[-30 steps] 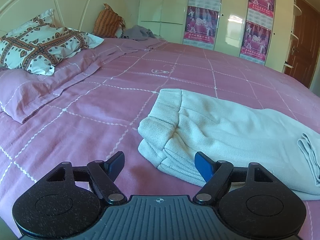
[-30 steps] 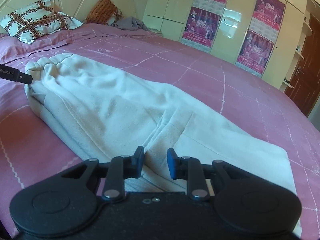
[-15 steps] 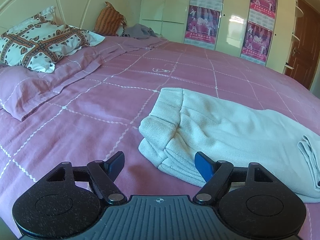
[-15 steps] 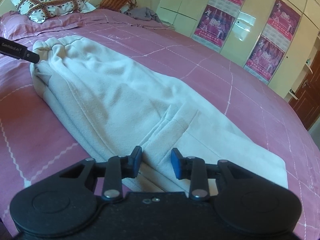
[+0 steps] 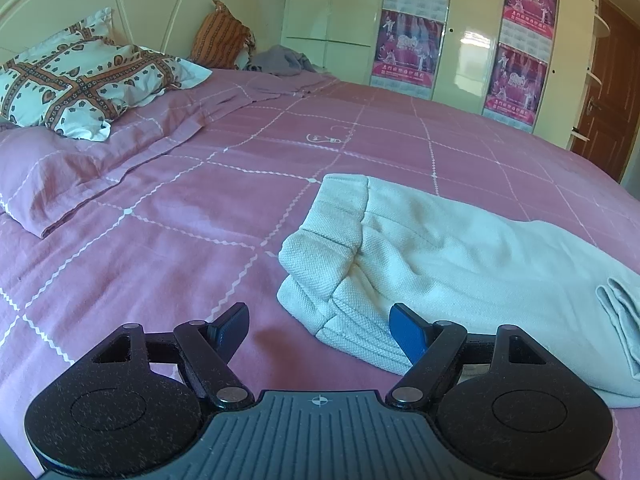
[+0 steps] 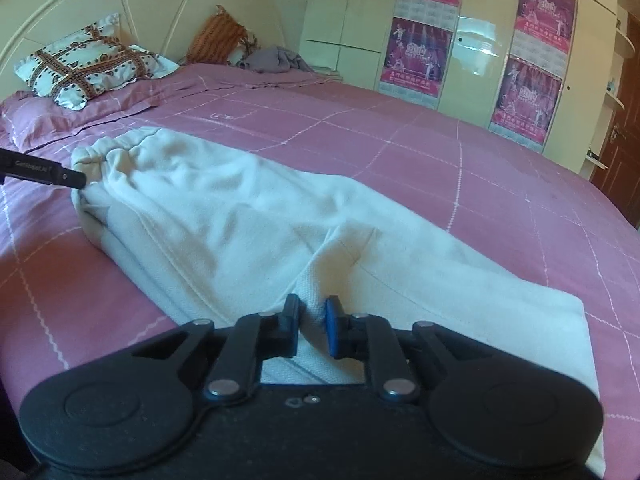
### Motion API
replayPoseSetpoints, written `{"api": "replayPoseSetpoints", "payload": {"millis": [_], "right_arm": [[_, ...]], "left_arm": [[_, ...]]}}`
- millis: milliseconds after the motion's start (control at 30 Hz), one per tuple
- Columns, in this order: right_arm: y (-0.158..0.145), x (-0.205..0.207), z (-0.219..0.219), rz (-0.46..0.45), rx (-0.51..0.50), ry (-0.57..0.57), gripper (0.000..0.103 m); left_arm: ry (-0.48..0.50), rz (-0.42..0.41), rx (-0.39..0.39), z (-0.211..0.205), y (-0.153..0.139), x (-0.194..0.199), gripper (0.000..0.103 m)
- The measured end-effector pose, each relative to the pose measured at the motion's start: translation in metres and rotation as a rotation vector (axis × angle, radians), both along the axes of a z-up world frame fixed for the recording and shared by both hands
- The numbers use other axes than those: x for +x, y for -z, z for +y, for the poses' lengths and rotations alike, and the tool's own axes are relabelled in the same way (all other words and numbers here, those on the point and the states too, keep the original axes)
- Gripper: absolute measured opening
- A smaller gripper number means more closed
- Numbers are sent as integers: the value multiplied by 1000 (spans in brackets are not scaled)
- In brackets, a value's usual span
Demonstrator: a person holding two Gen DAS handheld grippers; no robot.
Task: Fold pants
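We see the pale cream knitted pants lying lengthwise on the pink bedspread with white wavy grid lines, their gathered waistband towards the upper left of the right wrist view and the legs running down to the lower right of that frame. Our right gripper sits at the bottom centre of its frame with its fingers drawn close together, pinching a raised ridge of the pants' fabric between the blue pads. In the left wrist view our left gripper is at the bottom centre, its fingers spread wide apart and holding nothing; the left one is over bare bedspread, while the right one is in front of the folded waistband end of the pants, though we cannot tell whether it touches the cloth. In the right wrist view a black finger of that left gripper enters from the left edge with its tip at the waistband. A white pillow with an orange and brown pattern lies in the upper left of the left wrist frame, on a pink pillow. Behind it stands the cream headboard, with an orange striped cushion and a crumpled grey garment beside it. Cream wardrobe doors with pink posters fill the upper right.
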State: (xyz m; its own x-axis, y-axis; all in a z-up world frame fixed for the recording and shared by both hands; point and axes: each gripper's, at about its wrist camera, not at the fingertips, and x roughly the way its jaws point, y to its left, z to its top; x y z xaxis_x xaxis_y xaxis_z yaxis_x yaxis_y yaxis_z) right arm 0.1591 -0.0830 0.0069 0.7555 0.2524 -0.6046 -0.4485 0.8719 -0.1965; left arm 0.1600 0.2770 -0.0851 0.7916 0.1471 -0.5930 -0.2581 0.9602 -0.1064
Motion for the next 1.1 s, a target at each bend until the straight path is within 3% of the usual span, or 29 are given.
{"api": "replayPoseSetpoints", "payload": {"millis": [67,133,367,433,500,533,633,667,700,833,933,1100], "right_arm": [[11,2,2,52,-13,-16,14],[21,2,3,46,-3,-33,15],[18,3,-4,68,37,-71,21],[13,3,-10,56,54,-64,27],[-3,-4,-28,-5,118,-23,46],[-14,-10,-42,-47,163,2,47],[-38,-21,-91,-97,207,72,36],[-43,-25,-109,-113,199,111,12],[-45,-26,-130,-110,182,176,2],[-41,-31,-209,-64,226,387,1],[-19,-32,-225,9,230,404,1],[-22,-34,-230,-33,288,425,1]], "left_arm": [[-2,0,-2,0,0,0,77],[-1,2,4,-1,0,0,77],[-7,-1,19,-9,0,6,77],[-7,-2,43,-12,-2,6,77],[0,-11,69,-15,-5,3,77],[1,-14,79,-16,-6,1,77],[16,-35,125,-24,-14,-7,77],[24,-51,139,-28,-17,-10,77],[40,-64,149,-33,-20,-13,77],[82,-93,185,-52,-26,-14,77],[169,-125,143,-85,-38,-15,77],[334,-166,66,-184,-53,-3,77]]}}
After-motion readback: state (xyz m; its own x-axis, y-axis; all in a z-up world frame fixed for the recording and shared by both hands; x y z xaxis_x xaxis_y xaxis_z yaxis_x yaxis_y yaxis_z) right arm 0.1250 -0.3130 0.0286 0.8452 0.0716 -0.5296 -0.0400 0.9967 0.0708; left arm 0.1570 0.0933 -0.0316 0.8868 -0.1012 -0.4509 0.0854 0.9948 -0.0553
